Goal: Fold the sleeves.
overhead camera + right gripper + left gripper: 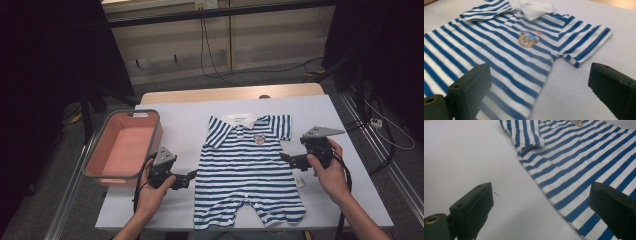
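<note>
A blue-and-white striped baby romper (247, 165) lies flat on the white table, collar toward the far side, with a bear badge (527, 40) on the chest. My left gripper (192, 175) is open at the romper's left edge, its jaws straddling that hem (559, 202). At the garment's right side, just below the sleeve (586, 47), my right gripper (286, 159) is open too. Neither gripper holds anything.
A pink bin with a grey rim (122, 146) stands empty at the table's left edge. The white table (310, 107) ends in a wooden strip at the far side. Cables run over the floor beyond, and metal rails flank the table.
</note>
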